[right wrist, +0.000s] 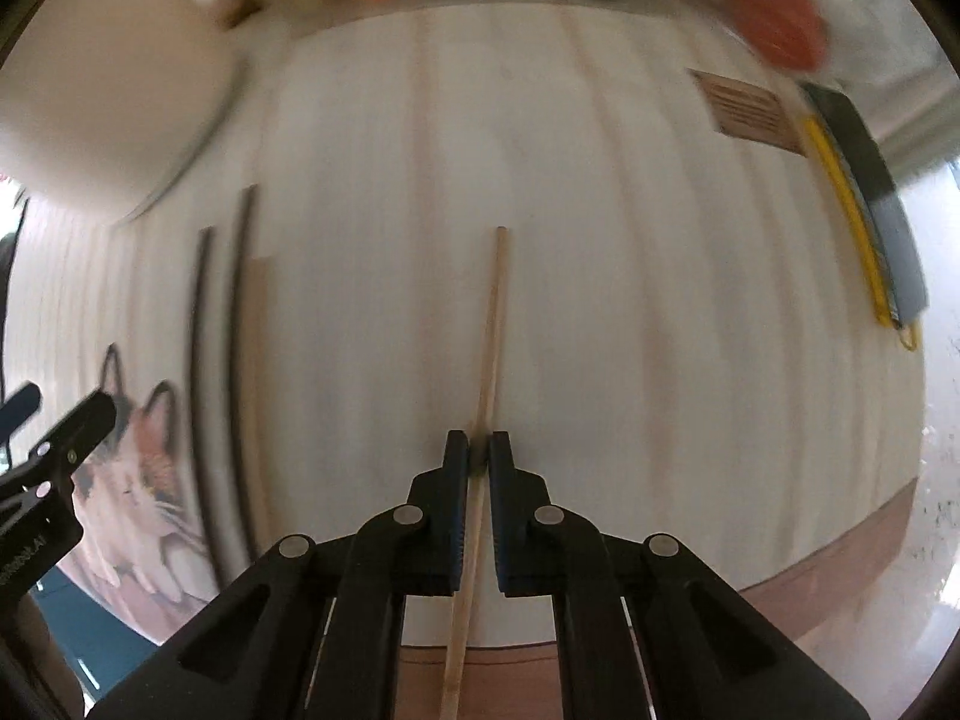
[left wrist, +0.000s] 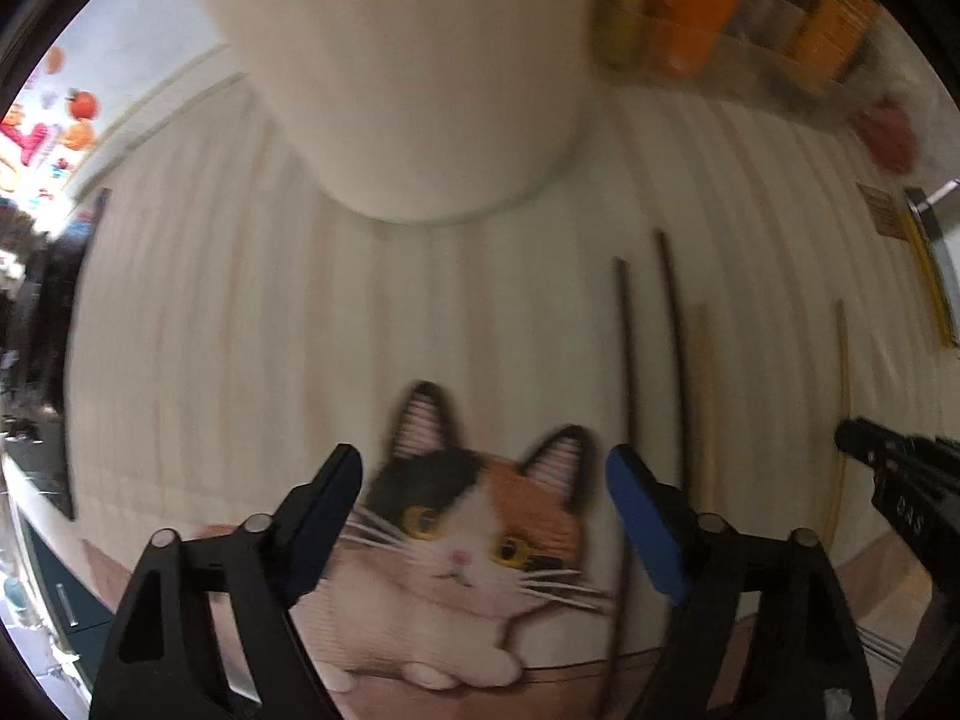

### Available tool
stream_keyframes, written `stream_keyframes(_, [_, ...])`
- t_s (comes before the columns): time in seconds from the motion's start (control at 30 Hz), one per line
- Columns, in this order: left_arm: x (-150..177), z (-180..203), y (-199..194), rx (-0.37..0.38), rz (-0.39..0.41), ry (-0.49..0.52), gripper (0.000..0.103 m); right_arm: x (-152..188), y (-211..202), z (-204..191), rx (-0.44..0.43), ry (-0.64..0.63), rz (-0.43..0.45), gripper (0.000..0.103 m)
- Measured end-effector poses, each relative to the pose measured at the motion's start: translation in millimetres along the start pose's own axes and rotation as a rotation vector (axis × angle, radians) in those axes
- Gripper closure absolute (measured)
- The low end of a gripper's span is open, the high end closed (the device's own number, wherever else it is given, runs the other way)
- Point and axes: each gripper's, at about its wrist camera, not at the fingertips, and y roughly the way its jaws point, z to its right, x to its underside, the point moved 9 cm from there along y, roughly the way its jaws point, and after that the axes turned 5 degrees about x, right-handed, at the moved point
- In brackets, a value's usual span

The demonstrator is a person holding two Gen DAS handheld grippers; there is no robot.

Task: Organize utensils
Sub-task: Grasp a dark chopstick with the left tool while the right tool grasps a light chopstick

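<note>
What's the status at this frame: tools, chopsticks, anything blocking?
Right tool shut on light wooden chopstick. Left tool open over cat print, holding nothing. Two dark chopsticks lie beside it. White container ahead, nothing blocking.

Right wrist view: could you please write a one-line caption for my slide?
Right gripper shut on a light wooden chopstick lying on the cat-print mat, with two dark chopsticks lying to its left.

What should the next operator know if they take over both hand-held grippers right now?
Right hand-held gripper: shut on a light wooden chopstick lying on the cat placemat.
Left hand-held gripper: open, nothing between its jaws, over the cat picture.
Two dark chopsticks and another light chopstick lie on the mat between the grippers.
White holder stands at the mat's far end.
Done: one stick gripped. Left: all sticks probably go into the holder.
</note>
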Motion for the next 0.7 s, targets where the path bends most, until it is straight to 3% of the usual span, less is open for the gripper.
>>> stream_keyframes(0.17, [0,20,11,0.034,-0.026,0.033,0.033,0,7,27,-0.012,0.0,-0.012,0.096])
stream_keyframes(0.43, [1,37,26,0.07,-0.06,0.041,0.099,-2,7,49,-0.014,0.037,-0.01,0.096])
stream_keyframes(0.7, [12,-17,23,-0.008,-0.047,-0.102,0.099,-4,7,40,0.02,-0.006,-0.007,0.096])
